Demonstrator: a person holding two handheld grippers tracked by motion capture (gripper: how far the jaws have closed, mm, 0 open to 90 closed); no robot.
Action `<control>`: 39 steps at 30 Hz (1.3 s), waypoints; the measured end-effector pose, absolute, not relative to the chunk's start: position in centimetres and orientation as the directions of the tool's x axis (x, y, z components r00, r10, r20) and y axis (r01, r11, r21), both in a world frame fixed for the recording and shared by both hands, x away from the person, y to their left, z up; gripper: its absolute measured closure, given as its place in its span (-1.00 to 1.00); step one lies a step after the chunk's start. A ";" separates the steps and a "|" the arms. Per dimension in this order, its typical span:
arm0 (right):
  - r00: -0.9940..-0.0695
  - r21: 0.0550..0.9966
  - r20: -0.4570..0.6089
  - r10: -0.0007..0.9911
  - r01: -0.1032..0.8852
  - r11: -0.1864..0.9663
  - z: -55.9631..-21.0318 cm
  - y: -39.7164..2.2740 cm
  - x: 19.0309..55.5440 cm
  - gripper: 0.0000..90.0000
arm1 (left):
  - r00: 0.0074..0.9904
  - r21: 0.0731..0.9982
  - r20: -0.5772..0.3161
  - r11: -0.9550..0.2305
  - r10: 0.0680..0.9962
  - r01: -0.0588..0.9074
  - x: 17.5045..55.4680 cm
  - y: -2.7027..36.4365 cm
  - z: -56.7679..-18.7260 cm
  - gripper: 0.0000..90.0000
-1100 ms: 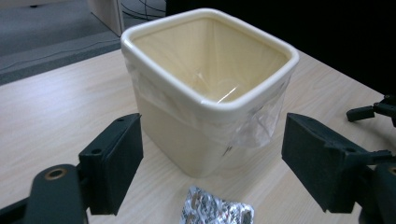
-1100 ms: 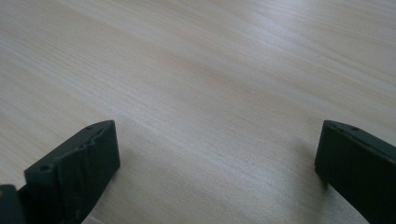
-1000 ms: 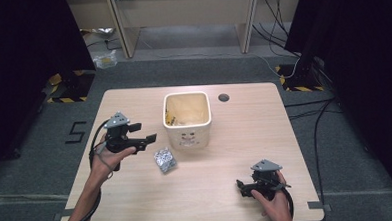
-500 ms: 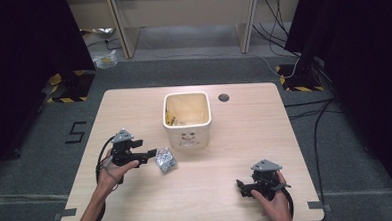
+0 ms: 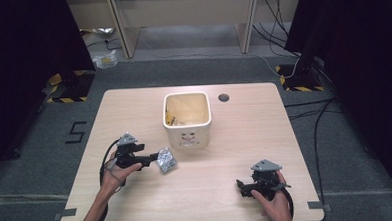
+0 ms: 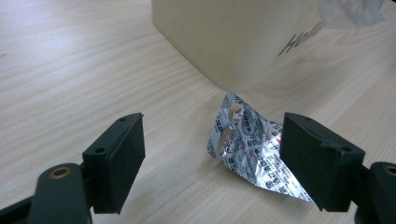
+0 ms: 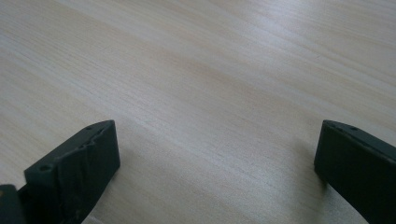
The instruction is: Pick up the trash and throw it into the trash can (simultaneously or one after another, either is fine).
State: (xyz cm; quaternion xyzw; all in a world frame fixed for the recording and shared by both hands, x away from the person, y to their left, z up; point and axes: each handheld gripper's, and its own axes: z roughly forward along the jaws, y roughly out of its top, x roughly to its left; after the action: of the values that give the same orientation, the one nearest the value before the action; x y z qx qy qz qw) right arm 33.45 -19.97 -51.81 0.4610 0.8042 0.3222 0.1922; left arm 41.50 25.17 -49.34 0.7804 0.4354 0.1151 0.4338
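Left gripper view shows the jaws of the left gripper (image 6: 212, 163) spread wide around a crumpled foil pill pack (image 6: 252, 149), which lies on the worktop (image 6: 70, 70) just in front of the cream bin (image 6: 233, 37). To grip well, push slightly forward and low, centre the foil, then close gently. The right gripper (image 5: 248, 187) rests apart, jaws open over bare wood.

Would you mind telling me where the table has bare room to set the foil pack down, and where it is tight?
Bare wood lies between the left gripper and the right gripper, and right of the bin towards the table edge. It is crowded where the foil blister pack sits close by the bin's front corner.
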 end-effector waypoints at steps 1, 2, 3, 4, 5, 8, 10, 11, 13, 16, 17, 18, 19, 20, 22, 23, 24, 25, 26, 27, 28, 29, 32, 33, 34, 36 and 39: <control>-0.501 0.695 -0.012 0.865 0.618 0.367 -51.8 -20.0 33.5 -0.99 | 0.594 0.774 -0.200 -0.246 0.779 0.583 41.6 25.1 -49.5 -0.52; -0.502 0.695 -0.013 0.865 0.617 0.368 -51.8 -20.0 33.5 -0.99 | 0.595 0.771 -0.201 -0.249 0.778 0.586 41.7 24.9 -49.7 -0.52; -0.502 0.695 -0.013 0.865 0.617 0.368 -51.8 -20.0 33.5 -0.99 | 0.597 0.770 -0.201 -0.252 0.777 0.587 41.7 24.8 -49.9 -0.52; -0.502 0.695 -0.014 0.865 0.617 0.369 -51.8 -20.0 33.5 -0.99 | 0.598 0.766 -0.202 -0.255 0.776 0.590 41.7 24.6 -50.1 -0.52; -0.501 0.696 -0.015 0.865 0.616 0.369 -51.8 -20.0 33.5 -0.99 | 0.600 0.764 -0.200 -0.260 0.775 0.591 41.8 24.5 -50.2 -0.52; -0.501 0.696 -0.013 0.865 0.617 0.367 -51.8 -20.0 33.4 -0.99 | 0.599 0.760 -0.202 -0.262 0.774 0.595 41.9 24.2 -50.5 -0.52; -0.502 0.696 -0.013 0.865 0.616 0.368 -51.8 -20.0 33.4 -0.99 | 0.607 0.753 -0.198 -0.277 0.770 0.597 42.0 23.8 -50.9 -0.51; -0.503 0.696 -0.014 0.864 0.615 0.370 -51.8 -20.0 33.4 -0.99 | 0.609 0.753 -0.201 -0.277 0.768 0.597 42.1 23.6 -51.0 -0.51; -0.504 0.695 -0.014 0.864 0.616 0.370 -51.8 -20.0 33.4 -0.99 | 0.616 0.750 -0.198 -0.287 0.763 0.596 42.1 23.2 -51.1 -0.50; -0.504 0.695 -0.014 0.864 0.616 0.370 -51.8 -20.0 33.4 -0.99 | 0.621 0.750 -0.191 -0.295 0.760 0.592 42.2 22.8 -51.2 -0.48; -0.504 0.696 -0.015 0.864 0.615 0.370 -51.8 -20.0 33.5 -0.99 | 0.623 0.747 -0.189 -0.301 0.759 0.593 42.2 22.6 -51.3 -0.47; -0.503 0.696 -0.014 0.864 0.616 0.370 -51.8 -20.0 33.4 -0.99 | 0.629 0.740 -0.181 -0.316 0.756 0.593 42.3 22.3 -51.5 -0.46; -0.503 0.697 -0.014 0.864 0.615 0.369 -51.8 -20.0 33.4 -0.99 | 0.630 0.737 -0.179 -0.321 0.755 0.594 42.4 22.1 -51.7 -0.45; -0.503 0.696 -0.014 0.864 0.615 0.370 -51.8 -20.0 33.4 -0.99 | 0.633 0.742 -0.168 -0.326 0.756 0.586 42.4 22.0 -51.7 -0.44; -0.503 0.696 -0.014 0.864 0.615 0.370 -51.8 -20.0 33.4 -0.99 | 0.636 0.744 -0.153 -0.336 0.756 0.577 42.3 21.9 -51.7 -0.41; -0.504 0.695 -0.014 0.864 0.616 0.370 -51.8 -20.0 33.4 -0.99 | 0.640 0.744 -0.150 -0.341 0.754 0.575 42.3 21.9 -51.7 -0.27; -0.504 0.696 -0.014 0.864 0.615 0.370 -51.8 -20.0 33.4 -0.99 | 0.644 0.748 -0.144 -0.343 0.751 0.567 42.2 21.9 -51.7 -0.20; -0.504 0.696 -0.014 0.864 0.615 0.370 -51.8 -20.0 33.4 -0.99 | 0.647 0.751 -0.137 -0.347 0.750 0.562 42.2 21.9 -51.7 -0.14; -0.504 0.696 -0.014 0.864 0.615 0.370 -51.8 -20.0 33.4 -0.99 | 0.649 0.754 -0.147 -0.340 0.746 0.562 42.1 21.9 -51.8 -0.08; -0.504 0.696 -0.014 0.864 0.615 0.370 -51.8 -20.0 33.4 -0.99 | 0.653 0.756 -0.153 -0.338 0.741 0.561 42.1 21.9 -51.8 0.00; -0.504 0.696 -0.014 0.864 0.615 0.370 -51.8 -20.0 33.4 -0.99 | 0.653 0.756 -0.153 -0.338 0.741 0.561 42.1 21.9 -51.8 0.07; -0.504 0.696 -0.014 0.864 0.615 0.370 -51.8 -20.0 33.4 -0.99 | 0.657 0.756 -0.150 -0.342 0.739 0.558 42.0 21.8 -51.7 0.08; -0.504 0.697 -0.015 0.864 0.614 0.370 -51.8 -20.0 33.4 -0.99 | 0.666 0.765 -0.172 -0.327 0.726 0.554 41.9 22.1 -51.5 0.39; -0.504 0.697 -0.014 0.864 0.614 0.370 -51.8 -19.9 33.4 -0.99 | 0.666 0.770 -0.184 -0.315 0.723 0.555 41.8 22.1 -51.5 0.46; -0.504 0.697 -0.014 0.864 0.614 0.370 -51.8 -19.9 33.4 -0.99 | 0.668 0.777 -0.198 -0.301 0.717 0.553 41.8 22.3 -51.5 0.52; -0.504 0.697 -0.014 0.864 0.614 0.370 -51.8 -20.0 33.4 -0.99 | 0.672 0.782 -0.218 -0.285 0.708 0.554 41.7 22.5 -51.3 0.65; -0.504 0.697 -0.015 0.864 0.614 0.370 -51.8 -20.0 33.4 -0.99 | 0.682 0.792 -0.242 -0.266 0.690 0.550 41.4 22.6 -50.6 0.78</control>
State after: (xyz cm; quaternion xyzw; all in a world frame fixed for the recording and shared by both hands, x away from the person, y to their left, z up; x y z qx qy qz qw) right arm 33.44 -19.95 -51.83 0.4591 0.8047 0.3230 0.1933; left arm 41.44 22.57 -50.59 0.7919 0.3916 0.0756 0.4625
